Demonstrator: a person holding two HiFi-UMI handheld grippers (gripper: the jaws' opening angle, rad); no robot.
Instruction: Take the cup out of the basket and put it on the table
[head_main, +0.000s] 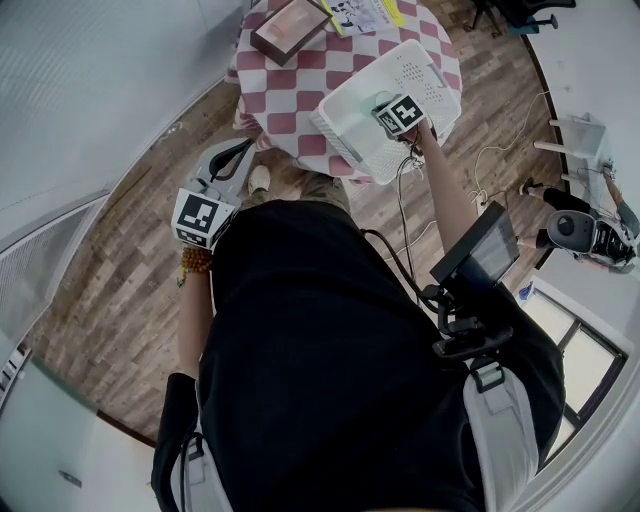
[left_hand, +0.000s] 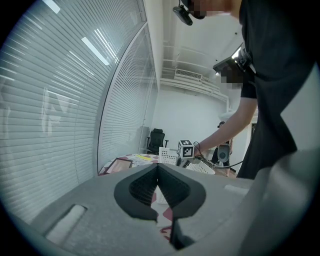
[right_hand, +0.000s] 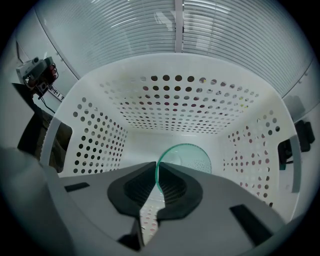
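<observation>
No legible text, print on the yellow-edged papers (head_main: 356, 12) too small to read

My right arm (head_main: 447, 195) is stretched toward the upper right of the head view. The right gripper (right_hand: 156, 169) points steeply down, jaws pinched on the cup (right_hand: 192, 159) rim. My left gripper (left_hand: 158, 169) hangs at middle left, almost level, jaws together, empty.
</observation>
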